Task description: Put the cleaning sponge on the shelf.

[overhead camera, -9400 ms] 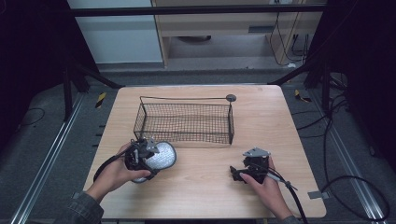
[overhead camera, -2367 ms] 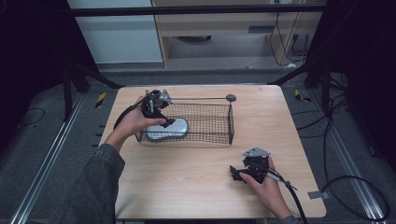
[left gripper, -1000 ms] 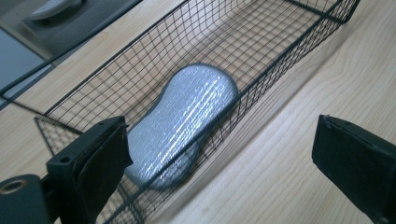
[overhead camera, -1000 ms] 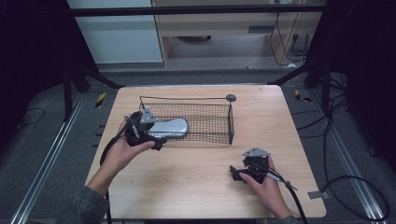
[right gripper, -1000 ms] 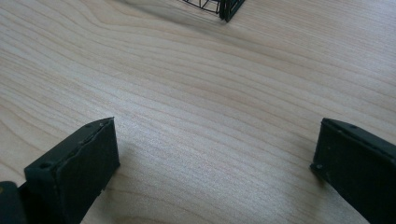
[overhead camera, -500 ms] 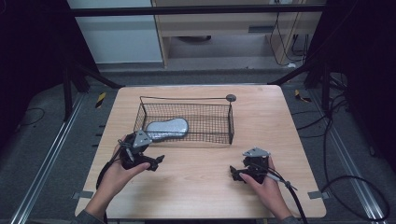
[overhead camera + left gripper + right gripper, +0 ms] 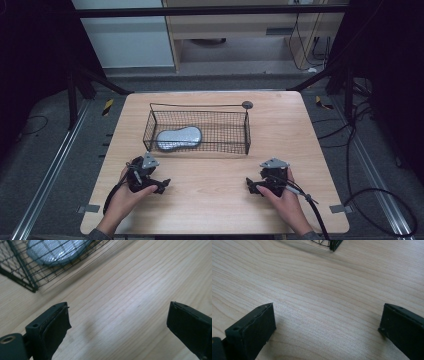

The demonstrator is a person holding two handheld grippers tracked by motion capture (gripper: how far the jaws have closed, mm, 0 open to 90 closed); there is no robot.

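wire basket (image 7: 235, 131) holds silver-grey pouch (image 7: 179, 137), left end.

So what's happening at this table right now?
A person sits at a wooden table with a two-jaw gripper in each hand. A grey padded pouch lies inside the black wire basket, toward its left end. The left gripper rests near the table's front, jaws open and empty, pointing toward the basket. The right gripper sits on the other side, also open and holding nothing.

Lab: black frame (image 7: 200, 11), floor cables (image 7: 380, 200)
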